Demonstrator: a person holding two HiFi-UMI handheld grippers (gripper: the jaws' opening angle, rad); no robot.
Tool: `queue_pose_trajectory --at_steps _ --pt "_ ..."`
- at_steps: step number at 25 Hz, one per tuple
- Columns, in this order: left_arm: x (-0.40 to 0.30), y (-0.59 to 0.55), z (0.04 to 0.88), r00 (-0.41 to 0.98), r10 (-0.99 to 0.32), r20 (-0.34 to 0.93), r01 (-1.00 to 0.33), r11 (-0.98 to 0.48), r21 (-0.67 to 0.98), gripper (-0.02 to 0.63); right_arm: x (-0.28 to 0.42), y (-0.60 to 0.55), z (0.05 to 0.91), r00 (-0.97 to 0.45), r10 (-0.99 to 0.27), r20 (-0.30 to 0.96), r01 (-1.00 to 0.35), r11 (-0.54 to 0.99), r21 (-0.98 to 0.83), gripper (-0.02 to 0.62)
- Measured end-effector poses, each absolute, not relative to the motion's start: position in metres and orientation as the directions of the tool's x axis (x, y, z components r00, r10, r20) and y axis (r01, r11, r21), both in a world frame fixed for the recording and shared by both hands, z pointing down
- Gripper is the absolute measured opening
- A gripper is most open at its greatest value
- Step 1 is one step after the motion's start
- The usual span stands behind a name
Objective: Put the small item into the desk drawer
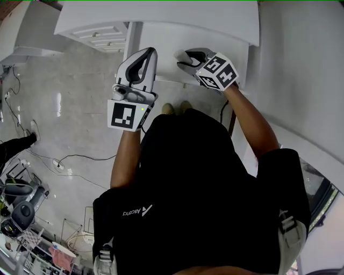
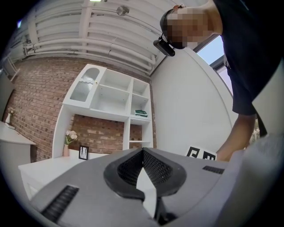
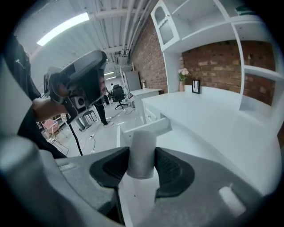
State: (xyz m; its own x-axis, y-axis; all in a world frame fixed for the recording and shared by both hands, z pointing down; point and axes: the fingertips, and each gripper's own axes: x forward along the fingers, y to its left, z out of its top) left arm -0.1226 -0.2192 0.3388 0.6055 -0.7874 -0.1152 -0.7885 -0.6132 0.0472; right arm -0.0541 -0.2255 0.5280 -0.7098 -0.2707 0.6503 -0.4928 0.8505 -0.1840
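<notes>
A small white cylinder [image 3: 142,148] stands upright between the dark pads of my right gripper [image 3: 142,156], which is shut on it. In the head view the cylinder [image 1: 179,55] shows as a pale stub at the tip of the right gripper [image 1: 186,58], held over the front of the white desk [image 1: 161,16]. Ahead of the jaws a white drawer [image 3: 148,125] stands pulled out from the desk. My left gripper [image 1: 146,55] hangs beside the right one, a little to its left. Its jaws [image 2: 143,153] are shut with their tips touching and nothing between them.
A white shelf unit [image 2: 111,95] against a brick wall holds a vase of flowers [image 2: 70,139] and a small picture frame [image 2: 83,152]. Cables [image 1: 70,161] run over the grey floor at the left, with chairs and equipment [image 1: 21,209] in the corner. A curved white wall [image 1: 301,80] rises at the right.
</notes>
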Motion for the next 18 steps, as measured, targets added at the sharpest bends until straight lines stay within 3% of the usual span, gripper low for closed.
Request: queue_pose_trajectory --at_steps 18 --pt "-0.123 -0.247 0.36 0.581 -0.812 -0.063 -0.809 -0.584 0.063 -0.002 -0.041 -0.239 0.643 -0.525 -0.048 0.85 -0.491 0.833 -0.256 0.178"
